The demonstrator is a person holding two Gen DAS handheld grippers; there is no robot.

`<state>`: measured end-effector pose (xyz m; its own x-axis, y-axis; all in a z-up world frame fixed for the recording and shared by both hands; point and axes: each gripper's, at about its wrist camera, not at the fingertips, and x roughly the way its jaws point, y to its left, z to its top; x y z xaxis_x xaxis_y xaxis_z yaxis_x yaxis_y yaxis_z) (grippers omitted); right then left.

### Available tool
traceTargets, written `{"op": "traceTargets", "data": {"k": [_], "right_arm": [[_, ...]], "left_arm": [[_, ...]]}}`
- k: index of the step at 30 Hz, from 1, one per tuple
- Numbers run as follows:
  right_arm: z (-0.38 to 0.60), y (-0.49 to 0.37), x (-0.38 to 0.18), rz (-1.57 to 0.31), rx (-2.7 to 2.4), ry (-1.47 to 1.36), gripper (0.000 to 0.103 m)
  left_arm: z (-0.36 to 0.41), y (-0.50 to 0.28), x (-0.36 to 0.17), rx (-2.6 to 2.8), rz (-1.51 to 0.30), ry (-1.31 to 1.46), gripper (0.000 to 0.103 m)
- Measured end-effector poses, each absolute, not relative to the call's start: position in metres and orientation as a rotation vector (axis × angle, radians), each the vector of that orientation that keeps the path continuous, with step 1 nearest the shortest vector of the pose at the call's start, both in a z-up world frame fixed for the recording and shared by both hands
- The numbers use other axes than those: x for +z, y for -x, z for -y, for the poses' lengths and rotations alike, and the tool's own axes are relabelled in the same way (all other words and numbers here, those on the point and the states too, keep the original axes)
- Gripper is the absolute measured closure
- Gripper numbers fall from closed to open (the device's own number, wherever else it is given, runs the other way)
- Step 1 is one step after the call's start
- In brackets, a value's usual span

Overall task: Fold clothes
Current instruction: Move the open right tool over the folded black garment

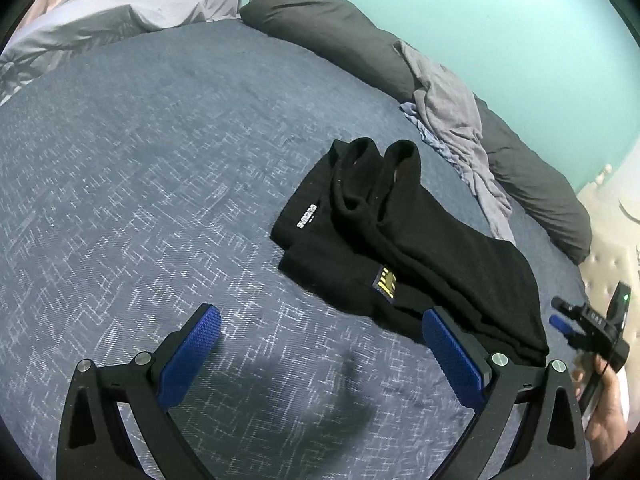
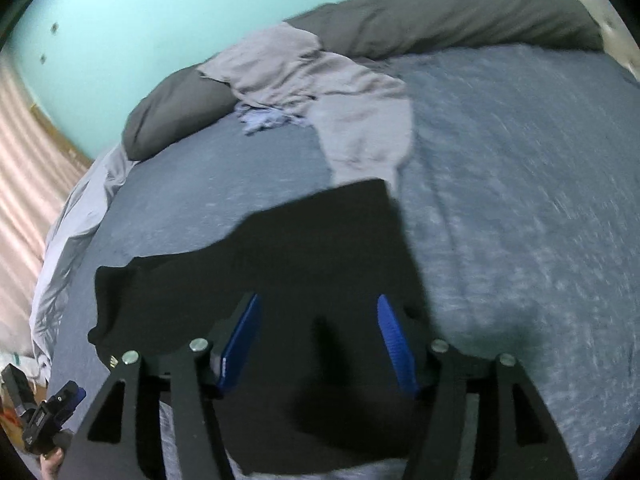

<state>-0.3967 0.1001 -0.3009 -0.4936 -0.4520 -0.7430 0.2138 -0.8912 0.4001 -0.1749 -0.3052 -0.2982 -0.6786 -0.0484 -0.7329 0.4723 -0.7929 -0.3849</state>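
Black garment [image 1: 400, 248] lies folded on blue bedspread [image 1: 140, 200].

The left gripper [image 1: 320, 344] is held tilted down with jaws wide apart and nothing between them. The right gripper [image 2: 318, 340] is tilted down too, its jaws apart.

A bed [image 1: 140, 168] with a blue patterned cover carries a folded black garment [image 1: 400, 240]. Beyond the garment lies a crumpled grey garment [image 1: 452, 120], draped against a dark grey pillow [image 1: 340, 28].
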Motion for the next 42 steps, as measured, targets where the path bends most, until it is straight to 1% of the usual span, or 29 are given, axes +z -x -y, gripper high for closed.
{"op": "traceTargets", "data": {"k": [6,10,16,21,23,24,25,27,34,35,37,39,42], "right_arm": [[-0.123,0.405,-0.327,0.497,-2.308,-1.386,0.034],[-0.118,0.408,-0.34,0.491,-2.255,-1.412,0.034],[-0.121,0.415,-0.362,0.565,-2.191,-1.45,0.034],[-0.116,0.412,-0.363,0.522,-2.175,-1.413,0.033],[-0.116,0.41,-0.359,0.519,-2.182,-1.391,0.045],[-0.116,0.408,-0.356,0.512,-2.188,-1.37,0.054],[-0.116,0.407,-0.353,0.502,-2.189,-1.35,0.06],[-0.111,0.404,-0.35,0.475,-2.155,-1.319,0.063],[-0.102,0.417,-0.357,0.508,-2.095,-1.34,0.061],[-0.102,0.417,-0.356,0.497,-2.105,-1.339,0.064],[-0.101,0.415,-0.353,0.489,-2.116,-1.331,0.081],[-0.101,0.413,-0.349,0.491,-2.124,-1.319,0.086],[-0.104,0.409,-0.336,0.505,-2.136,-1.288,0.088]], "left_arm": [[0.295,0.184,-0.299,-2.516,-0.787,-1.092,0.0],[0.291,0.187,-0.3,-2.518,-0.782,-1.097,0.0],[0.29,0.188,-0.3,-2.519,-0.771,-1.106,0.0],[0.291,0.187,-0.3,-2.515,-0.77,-1.106,0.0],[0.292,0.186,-0.3,-2.513,-0.765,-1.105,0.0],[0.293,0.186,-0.3,-2.512,-0.765,-1.104,0.0],[0.293,0.186,-0.3,-2.512,-0.768,-1.103,0.0],[0.292,0.186,-0.3,-2.512,-0.769,-1.103,0.0],[0.291,0.187,-0.301,-2.517,-0.759,-1.102,0.0],[0.29,0.187,-0.301,-2.518,-0.757,-1.103,0.0],[0.289,0.188,-0.3,-2.52,-0.752,-1.106,0.0],[0.288,0.189,-0.3,-2.525,-0.744,-1.107,0.0],[0.285,0.19,-0.299,-2.53,-0.724,-1.11,0.0]]}}
